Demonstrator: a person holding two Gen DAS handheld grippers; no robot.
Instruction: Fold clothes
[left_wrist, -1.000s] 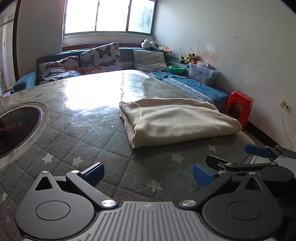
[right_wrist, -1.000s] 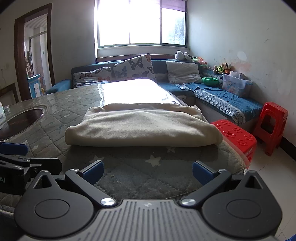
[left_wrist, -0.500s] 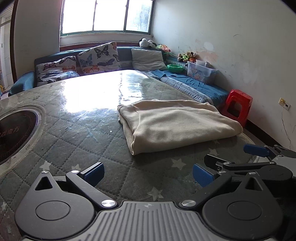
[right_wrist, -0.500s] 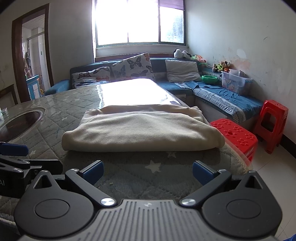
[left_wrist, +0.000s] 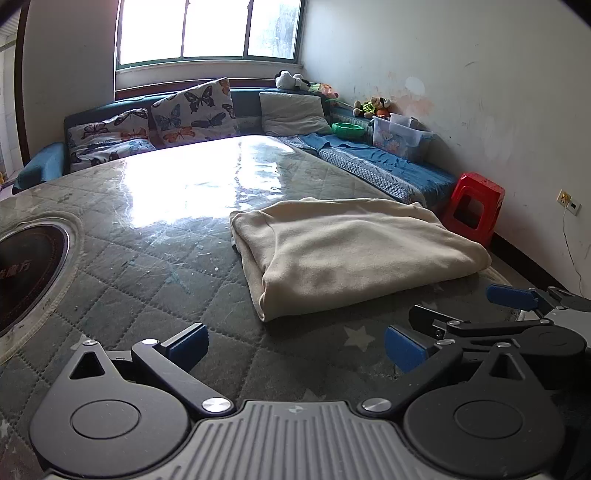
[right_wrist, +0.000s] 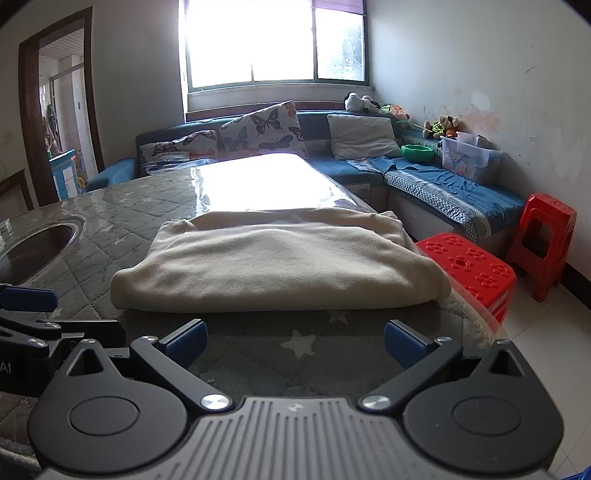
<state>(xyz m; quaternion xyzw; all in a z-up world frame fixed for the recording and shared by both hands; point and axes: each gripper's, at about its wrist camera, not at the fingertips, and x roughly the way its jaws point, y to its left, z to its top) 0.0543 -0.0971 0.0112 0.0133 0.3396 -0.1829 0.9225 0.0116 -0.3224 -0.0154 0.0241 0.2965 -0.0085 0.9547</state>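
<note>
A cream garment (left_wrist: 354, 251) lies folded in a thick rectangle on the quilted, glass-topped table (left_wrist: 155, 266), near its right edge. My left gripper (left_wrist: 295, 349) is open and empty, a short way in front of the fold's near left corner. In the right wrist view the same cream garment (right_wrist: 280, 266) lies straight ahead, its rounded fold facing me. There my right gripper (right_wrist: 295, 343) is open with nothing between its blue pads, just short of the cloth. The right gripper's blue pad (left_wrist: 511, 297) shows at the left view's right side.
A round inset hotplate (left_wrist: 26, 273) sits in the table at the left. Two red plastic stools (right_wrist: 469, 273) (right_wrist: 543, 240) stand off the table's right edge. A blue sofa (right_wrist: 443, 188) with cushions, a green bowl and a clear box runs along the back and right wall.
Both grippers have eased slightly back and up from the folded garment. The cloth lies unmoved and both stay open.
</note>
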